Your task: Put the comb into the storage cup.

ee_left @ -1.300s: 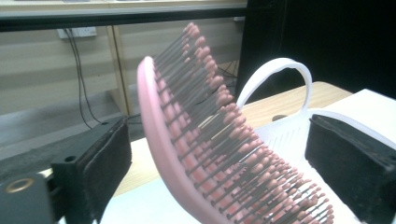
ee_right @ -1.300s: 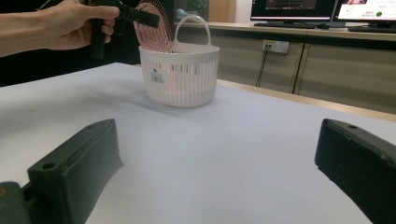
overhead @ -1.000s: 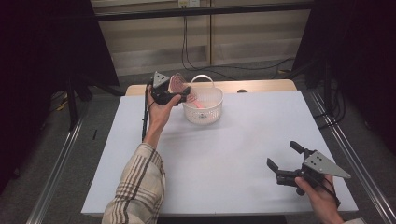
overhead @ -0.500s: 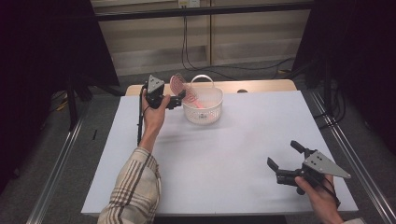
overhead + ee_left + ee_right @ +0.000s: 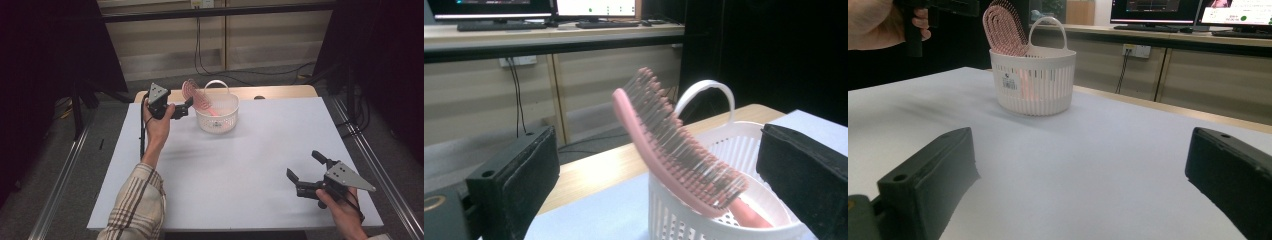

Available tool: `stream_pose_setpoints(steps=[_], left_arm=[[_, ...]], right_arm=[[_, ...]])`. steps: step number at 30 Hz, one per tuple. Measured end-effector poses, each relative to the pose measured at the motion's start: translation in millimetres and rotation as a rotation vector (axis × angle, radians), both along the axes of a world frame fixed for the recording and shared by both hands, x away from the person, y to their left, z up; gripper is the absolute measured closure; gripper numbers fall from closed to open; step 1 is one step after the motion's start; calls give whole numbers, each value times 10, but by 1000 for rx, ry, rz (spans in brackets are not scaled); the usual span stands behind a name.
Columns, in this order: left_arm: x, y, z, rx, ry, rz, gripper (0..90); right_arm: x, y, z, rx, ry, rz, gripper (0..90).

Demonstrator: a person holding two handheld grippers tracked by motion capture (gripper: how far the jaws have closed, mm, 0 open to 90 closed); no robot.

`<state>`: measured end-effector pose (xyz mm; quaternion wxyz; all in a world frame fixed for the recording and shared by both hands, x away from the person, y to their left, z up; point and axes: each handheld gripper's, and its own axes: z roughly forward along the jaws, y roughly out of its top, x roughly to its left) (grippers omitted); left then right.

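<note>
Placement appears done: the pink brush (image 5: 196, 96) stands handle-down in the basket (image 5: 218, 116), leaning on its rim. Left tongs (image 5: 184, 108) wide, just beside it; right tongs (image 5: 306, 165) wide, idle over the table (image 5: 240, 170).

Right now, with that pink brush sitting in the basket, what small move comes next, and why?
Probably draw the left hand-held gripper back from the basket: its jaws stand open and the pink brush leans inside, handle down, head over the rim.
</note>
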<state>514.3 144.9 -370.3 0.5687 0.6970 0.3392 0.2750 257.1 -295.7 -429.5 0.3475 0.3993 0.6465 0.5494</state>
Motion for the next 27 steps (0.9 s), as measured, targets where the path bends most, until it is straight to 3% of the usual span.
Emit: stream_pose_setpoints(steps=[16,27], left_arm=[[-224,64,53,-7,-51,-8,26],[-336,86,7,-11,-42,-12,26]], right_arm=[[6,-25,-19,4,5,-7,0],[3,-23,-13,2,4,-8,0]])
